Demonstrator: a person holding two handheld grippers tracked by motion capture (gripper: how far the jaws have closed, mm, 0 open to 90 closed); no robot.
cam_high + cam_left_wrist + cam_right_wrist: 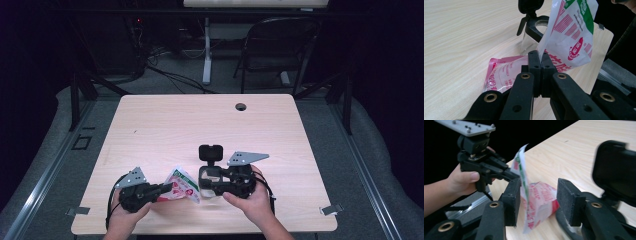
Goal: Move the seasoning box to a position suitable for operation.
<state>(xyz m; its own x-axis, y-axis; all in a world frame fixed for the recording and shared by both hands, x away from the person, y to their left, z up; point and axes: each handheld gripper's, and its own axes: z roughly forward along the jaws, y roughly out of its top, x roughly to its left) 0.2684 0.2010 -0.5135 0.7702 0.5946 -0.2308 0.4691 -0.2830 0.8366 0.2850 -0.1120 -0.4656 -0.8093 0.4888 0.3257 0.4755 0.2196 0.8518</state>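
High view: I'm holding my L gripper clamped on the red-white packet near the table front edge; R gripper just beside it at the jar.
Left gripper view: jaws are pinching the packet edge, jar behind.
Right gripper view: my jaws are standing apart, packet between, pads not pressing.

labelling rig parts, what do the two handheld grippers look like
Both the left gripper and the right gripper are matte black, with two flat jaws, brass-ringed pivot holes, a grey three-cornered plate on top and a trailing black cable. The forearms show no sleeves.
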